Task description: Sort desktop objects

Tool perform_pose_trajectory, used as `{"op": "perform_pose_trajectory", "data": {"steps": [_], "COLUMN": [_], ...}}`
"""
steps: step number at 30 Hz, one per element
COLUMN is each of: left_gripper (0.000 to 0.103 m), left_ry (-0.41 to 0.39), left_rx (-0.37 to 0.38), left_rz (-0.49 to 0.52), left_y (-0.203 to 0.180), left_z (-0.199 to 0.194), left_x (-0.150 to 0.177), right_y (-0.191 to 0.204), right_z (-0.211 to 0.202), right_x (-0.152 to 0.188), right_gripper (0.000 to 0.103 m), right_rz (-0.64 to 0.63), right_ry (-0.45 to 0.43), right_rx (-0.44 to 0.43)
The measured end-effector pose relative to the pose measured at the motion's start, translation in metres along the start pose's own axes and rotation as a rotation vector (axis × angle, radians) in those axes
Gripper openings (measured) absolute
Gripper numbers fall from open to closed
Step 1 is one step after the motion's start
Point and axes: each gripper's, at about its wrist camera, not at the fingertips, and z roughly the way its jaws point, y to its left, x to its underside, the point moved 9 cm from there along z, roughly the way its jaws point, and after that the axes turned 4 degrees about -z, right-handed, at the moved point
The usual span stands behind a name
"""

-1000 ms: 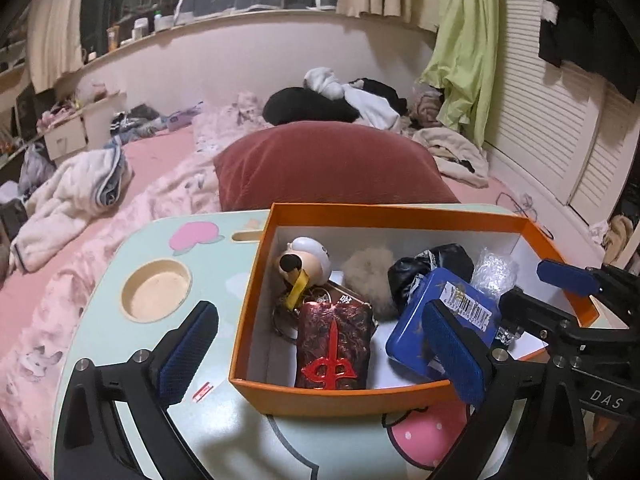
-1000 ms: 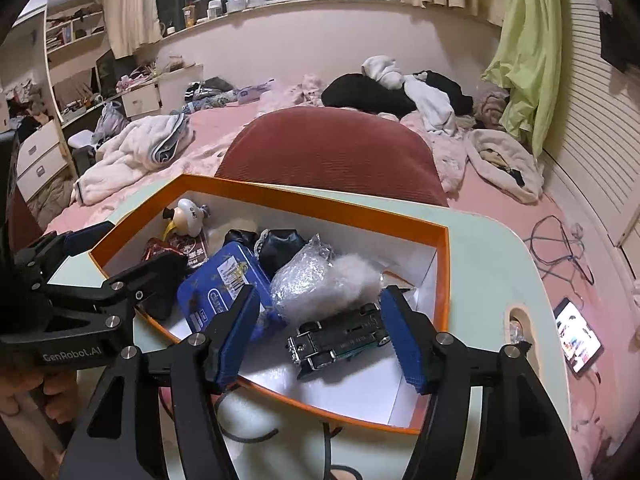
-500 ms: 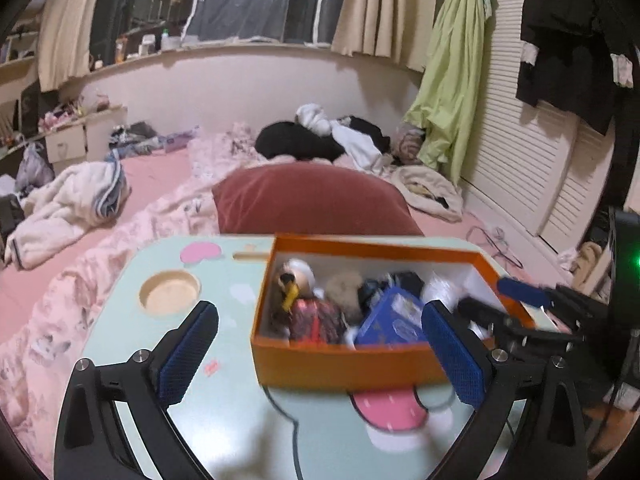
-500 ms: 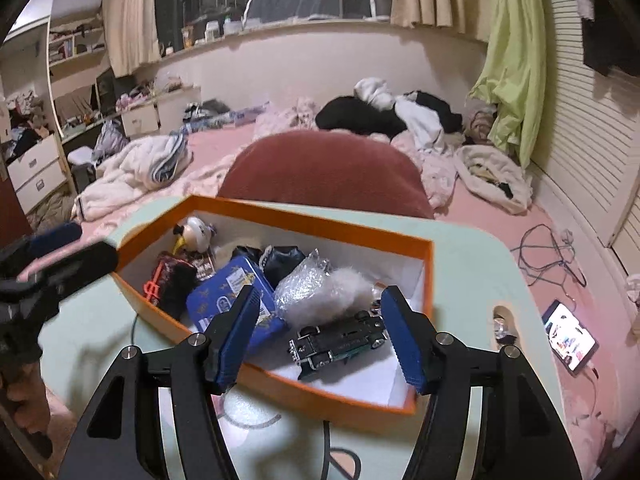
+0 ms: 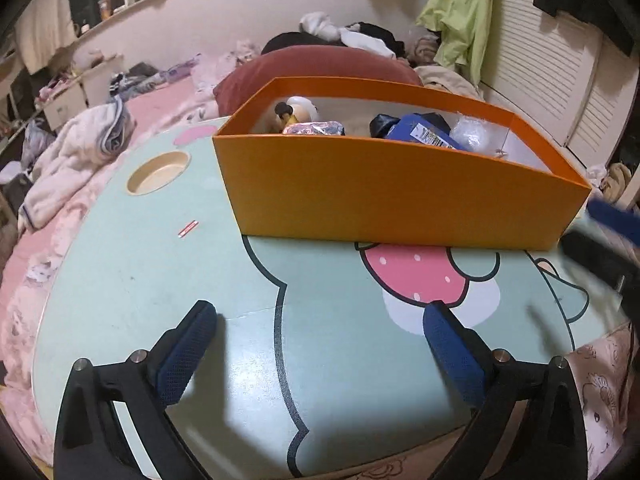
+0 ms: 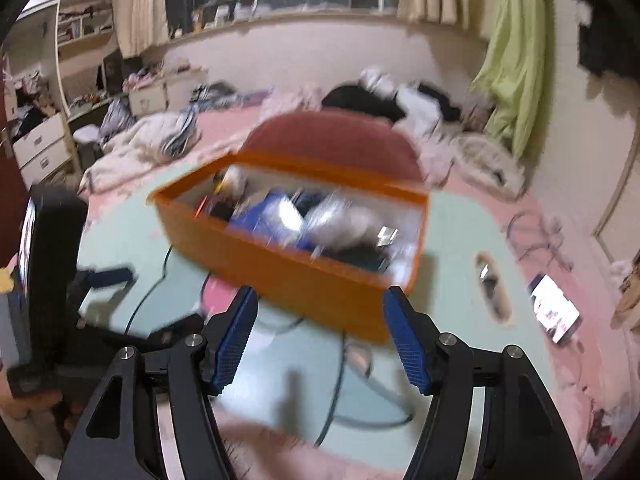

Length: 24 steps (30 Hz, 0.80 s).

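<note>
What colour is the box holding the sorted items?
Orange outside, white inside; the box shows best in the left wrist view.

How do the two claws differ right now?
The left claw hangs over bare table, well short of the orange box; the right claw sits at the box's near wall. The left one is steady and sharp; the right is opening amid blur. Both hold nothing.

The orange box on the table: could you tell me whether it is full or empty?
Partly full: the orange box holds a blue pack and other items.
</note>
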Motion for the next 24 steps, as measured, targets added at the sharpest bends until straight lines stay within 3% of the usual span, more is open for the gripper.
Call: {"op": "perform_pose_trajectory", "data": {"steps": [4, 5, 6, 12, 19, 24], "left_gripper": [0.103, 0.103, 0.103, 0.103, 0.103, 0.103], "left_ry": [-0.005, -0.004, -0.007, -0.003, -0.001, -0.003], "left_rx": [0.005, 0.006, 0.006, 0.006, 0.007, 0.007], "left_rz": [0.0, 0.003, 0.005, 0.005, 0.004, 0.007], "left_y": [0.0, 0.0, 0.0, 0.001, 0.001, 0.0], "left_z": [-0.001, -0.001, -0.001, 0.001, 0.001, 0.002], "left_x": [0.001, 0.002, 0.001, -0.002, -0.002, -0.001], "right_y": [-0.004, -0.008, -0.012, -0.039, -0.01, -0.016], "right_z": [0.03, 0.04, 0.044, 0.073, 0.069, 0.071], "right_x": [0.026, 0.033, 0.031, 0.028, 0.031, 0.033], "right_gripper": [0.066, 0.073, 0.078, 0.081, 0.085, 0.094], "right_rz": [0.024, 0.052, 0.054, 0.109, 0.015, 0.055], "right_ry": [0.168, 0.22, 0.196, 0.173, 0.171, 0.183], "right_rx": [-0.007, -0.019, 0.0, 0.081, 0.044, 0.027]}}
